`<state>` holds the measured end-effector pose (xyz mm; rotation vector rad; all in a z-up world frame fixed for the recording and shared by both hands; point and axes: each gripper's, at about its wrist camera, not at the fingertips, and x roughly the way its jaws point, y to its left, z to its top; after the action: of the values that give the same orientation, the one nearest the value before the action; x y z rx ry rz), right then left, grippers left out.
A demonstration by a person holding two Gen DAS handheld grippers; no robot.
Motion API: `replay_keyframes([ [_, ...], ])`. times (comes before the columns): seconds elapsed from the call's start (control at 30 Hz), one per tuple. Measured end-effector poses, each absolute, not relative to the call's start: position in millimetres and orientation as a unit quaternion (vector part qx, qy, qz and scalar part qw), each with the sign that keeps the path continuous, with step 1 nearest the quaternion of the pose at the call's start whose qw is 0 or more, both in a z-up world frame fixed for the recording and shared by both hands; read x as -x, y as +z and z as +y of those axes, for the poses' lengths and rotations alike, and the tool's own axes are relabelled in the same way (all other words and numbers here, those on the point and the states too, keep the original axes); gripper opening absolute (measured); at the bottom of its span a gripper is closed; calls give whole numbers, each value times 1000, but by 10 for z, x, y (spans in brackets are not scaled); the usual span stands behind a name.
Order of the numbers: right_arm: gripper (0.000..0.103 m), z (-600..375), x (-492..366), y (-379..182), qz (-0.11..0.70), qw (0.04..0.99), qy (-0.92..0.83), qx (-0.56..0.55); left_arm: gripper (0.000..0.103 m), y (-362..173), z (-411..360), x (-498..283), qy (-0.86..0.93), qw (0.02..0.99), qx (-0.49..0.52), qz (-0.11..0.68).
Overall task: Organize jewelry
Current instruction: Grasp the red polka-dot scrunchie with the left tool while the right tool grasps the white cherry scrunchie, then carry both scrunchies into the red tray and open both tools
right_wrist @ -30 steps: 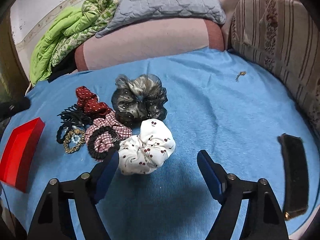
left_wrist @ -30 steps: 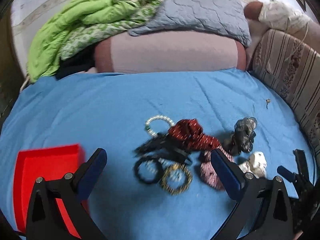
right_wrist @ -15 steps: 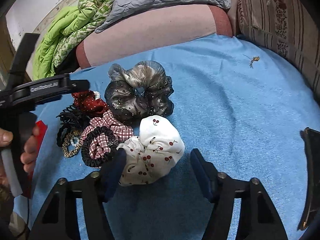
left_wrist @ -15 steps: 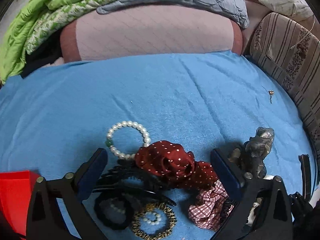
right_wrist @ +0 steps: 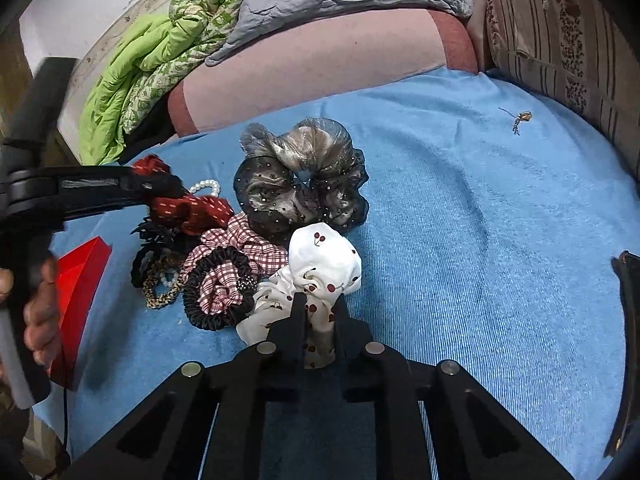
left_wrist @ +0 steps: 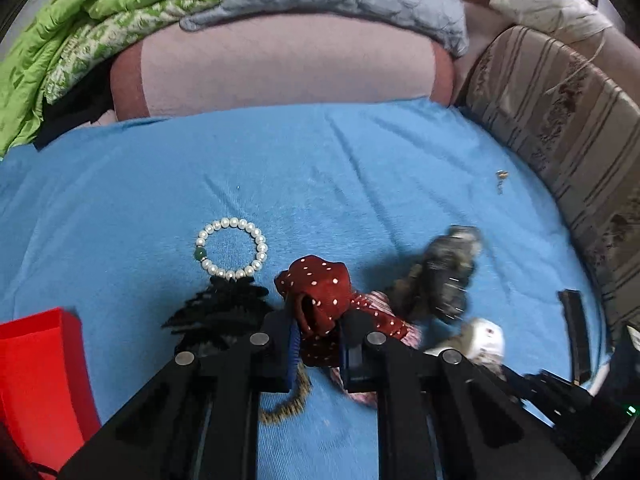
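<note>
Both grippers clamped on scrunchies, pick step under way.

Red tray [left_wrist: 36,364] sits left of the left gripper [left_wrist: 316,336], which pinches the red dotted scrunchie [left_wrist: 320,292]; right gripper [right_wrist: 318,320] pinches the white cherry scrunchie [right_wrist: 324,264] dead ahead. Next, likely: lift clear of the pile, carry left to the tray.

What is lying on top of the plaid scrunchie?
A black ruffled hair tie lies across the plaid scrunchie; the cherry-print scrunchie overlaps its right edge. Anything beneath it is hidden.

A blue sheet [right_wrist: 460,240] covers the bed, backed by a pink bolster [left_wrist: 288,64] and striped cushion [left_wrist: 560,120].
</note>
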<state>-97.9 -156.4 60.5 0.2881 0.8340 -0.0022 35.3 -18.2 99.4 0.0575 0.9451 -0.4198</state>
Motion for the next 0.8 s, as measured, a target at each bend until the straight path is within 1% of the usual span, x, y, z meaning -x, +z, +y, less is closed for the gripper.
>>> replay_keyframes([
  [0.27, 12, -1446, 1210, 911, 375, 918, -5, -130, 15, 1410, 233, 116, -207, 883, 4, 421],
  [0.4, 12, -1319, 1345, 1096, 365, 923, 6, -126, 15, 1528, 528, 330, -184, 898, 0, 399],
  [0.6, 12, -968, 1358, 1361, 356, 928, 48, -102, 15, 1525, 1165, 515, -125, 914, -14, 385],
  [0.8, 12, -369, 1131, 1449, 372, 917, 117, -85, 15, 1384, 2017, 493, -47, 916, 20, 398],
])
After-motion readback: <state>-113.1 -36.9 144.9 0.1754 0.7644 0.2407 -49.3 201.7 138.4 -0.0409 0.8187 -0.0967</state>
